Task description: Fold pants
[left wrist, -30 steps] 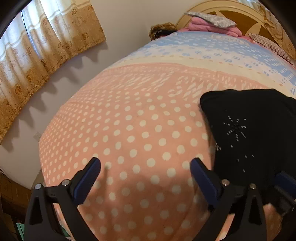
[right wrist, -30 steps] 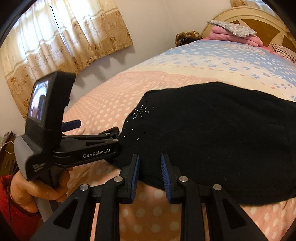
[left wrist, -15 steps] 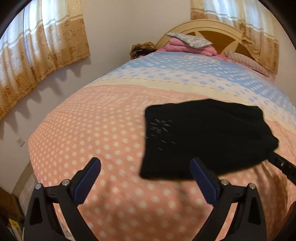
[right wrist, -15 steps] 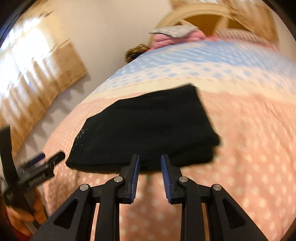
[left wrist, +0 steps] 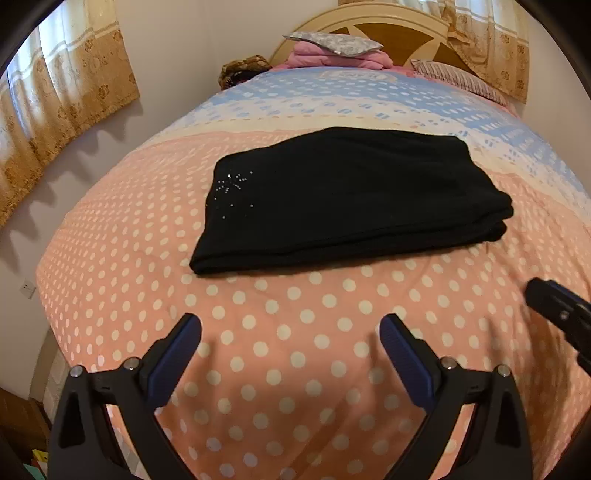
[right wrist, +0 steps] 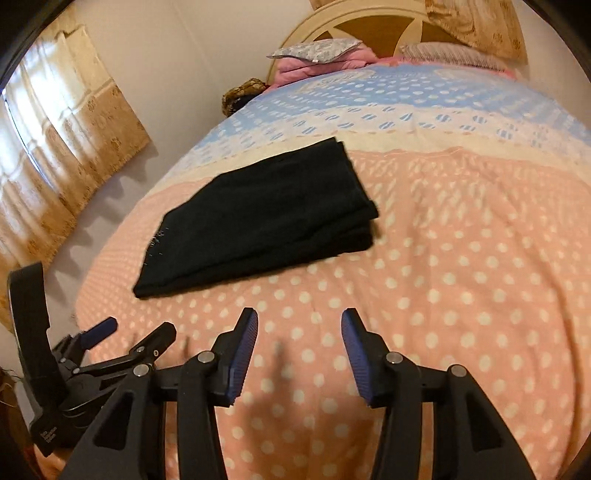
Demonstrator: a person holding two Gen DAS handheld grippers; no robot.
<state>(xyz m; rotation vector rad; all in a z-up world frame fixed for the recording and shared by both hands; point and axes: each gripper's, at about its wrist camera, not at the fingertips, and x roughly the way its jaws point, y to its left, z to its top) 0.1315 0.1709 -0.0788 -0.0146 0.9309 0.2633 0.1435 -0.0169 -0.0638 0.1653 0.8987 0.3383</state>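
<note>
Black pants (left wrist: 351, 195) folded flat on bed (left wrist: 295, 350); left hand-held gripper (left wrist: 291, 343), right hand-held gripper (right wrist: 299, 347) both released, clear; square edges if needed

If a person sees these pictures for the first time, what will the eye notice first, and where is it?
First, the black pants, folded into a neat rectangle, lying in the middle of the pink dotted bedspread; small sparkling studs mark their left end. Next, the two open grippers in front: the left gripper and the right gripper both hang over the bedspread, short of the pants and holding nothing. At the far end, pink bedding is piled against the headboard.
</note>
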